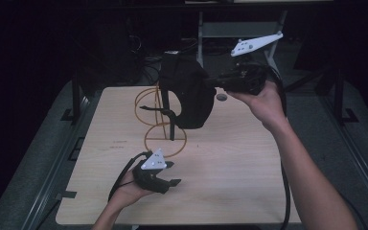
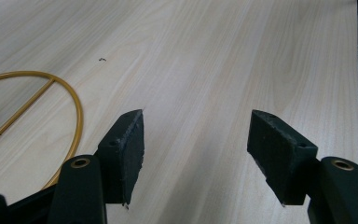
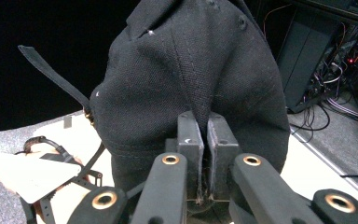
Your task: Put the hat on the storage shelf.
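2 grippers work over the pale wooden table (image 1: pixel 249 182). Held above the table's far side, the right gripper (image 3: pixel 203 156) has its jaws pressed together on a fold of the black cap (image 3: pixel 191 79), a woven fabric cap with stitched seams and a dangling strap. Lower down and nearer, the left gripper (image 2: pixel 196 149) hovers with jaws spread over bare wood, just beside a thin golden wire stand (image 2: pixel 70 100) with a round base.

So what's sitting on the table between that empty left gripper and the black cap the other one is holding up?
In the high view, the gold wire stand lies between the left gripper and the black cap.
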Tool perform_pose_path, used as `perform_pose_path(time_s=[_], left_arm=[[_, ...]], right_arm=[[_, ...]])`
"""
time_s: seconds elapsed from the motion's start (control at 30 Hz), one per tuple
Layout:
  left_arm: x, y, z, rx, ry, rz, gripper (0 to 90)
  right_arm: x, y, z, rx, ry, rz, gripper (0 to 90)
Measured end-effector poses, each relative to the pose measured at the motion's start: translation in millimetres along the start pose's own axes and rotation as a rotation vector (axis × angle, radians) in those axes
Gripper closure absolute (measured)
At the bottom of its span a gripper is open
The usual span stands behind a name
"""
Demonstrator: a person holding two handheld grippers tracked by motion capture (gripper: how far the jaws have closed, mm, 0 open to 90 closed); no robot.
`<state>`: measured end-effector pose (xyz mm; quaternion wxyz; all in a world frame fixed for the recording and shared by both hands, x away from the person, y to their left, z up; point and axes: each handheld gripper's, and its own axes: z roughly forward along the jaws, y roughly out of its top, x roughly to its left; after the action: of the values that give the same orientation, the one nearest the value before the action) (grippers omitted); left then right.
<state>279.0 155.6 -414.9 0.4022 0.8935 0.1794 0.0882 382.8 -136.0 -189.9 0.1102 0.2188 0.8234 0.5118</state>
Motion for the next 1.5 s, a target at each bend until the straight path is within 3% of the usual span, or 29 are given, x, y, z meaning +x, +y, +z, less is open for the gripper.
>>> perform_pose_path(time_s=[0.4, 0.97, 1.5], left_arm=[[3.5, -0.2, -3.9, -0.009, 0.009, -0.007, 36.3], [4.5, 0.3, -4.8, -0.012, 0.003, -0.002, 36.4], [3.0, 1.5, -3.6, -0.013, -0.003, 0.008, 36.3]], right_arm=[[-6.4, 29.9, 36.2, 0.029, 0.016, -0.014, 86.1], [-8.1, 54.7, 86.2, 0.056, 0.052, -0.011, 86.2], [-7.8, 61.5, 128.1, 0.090, 0.084, 0.011, 85.9]])
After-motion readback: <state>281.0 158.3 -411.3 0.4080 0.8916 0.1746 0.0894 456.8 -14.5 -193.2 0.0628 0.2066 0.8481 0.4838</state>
